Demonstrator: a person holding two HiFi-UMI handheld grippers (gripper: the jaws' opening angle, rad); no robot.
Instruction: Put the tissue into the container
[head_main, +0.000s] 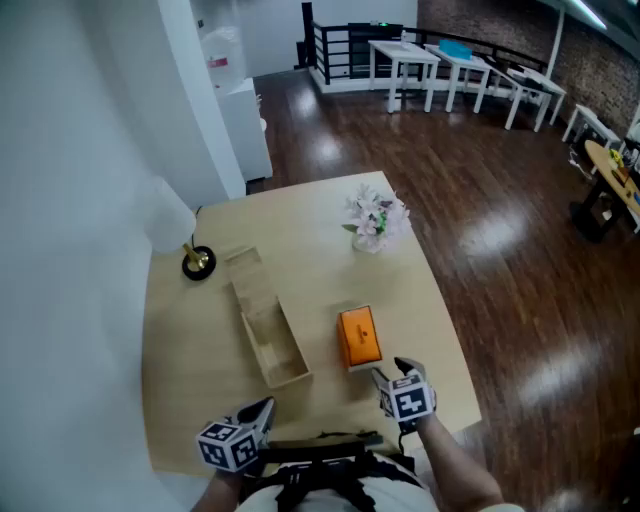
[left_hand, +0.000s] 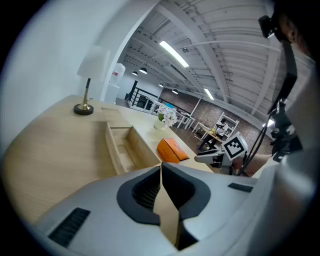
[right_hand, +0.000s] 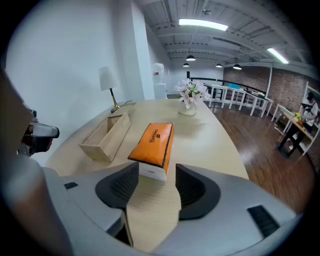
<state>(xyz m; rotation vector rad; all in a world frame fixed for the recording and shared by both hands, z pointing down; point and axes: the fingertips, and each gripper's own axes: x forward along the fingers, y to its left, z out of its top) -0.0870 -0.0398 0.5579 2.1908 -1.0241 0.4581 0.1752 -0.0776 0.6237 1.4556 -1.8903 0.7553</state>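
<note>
- My left gripper (left_hand: 161, 167) has its jaws pressed together with nothing between them. It hangs over the near part of the table (head_main: 190, 390).
- My right gripper (right_hand: 156, 170) has its jaws apart. The near end of the orange tissue pack (head_main: 359, 337) sits at their mouth, with a gap on either side.
- The pack lies flat on the table, just right of the wooden container (head_main: 268, 325) and apart from it.
- In the left gripper view, the container's wall hides the pack's lower edge.
- In the head view, the shade of the lamp (head_main: 197, 262) nearly vanishes against the white wall; only its base shows plainly.
</note>
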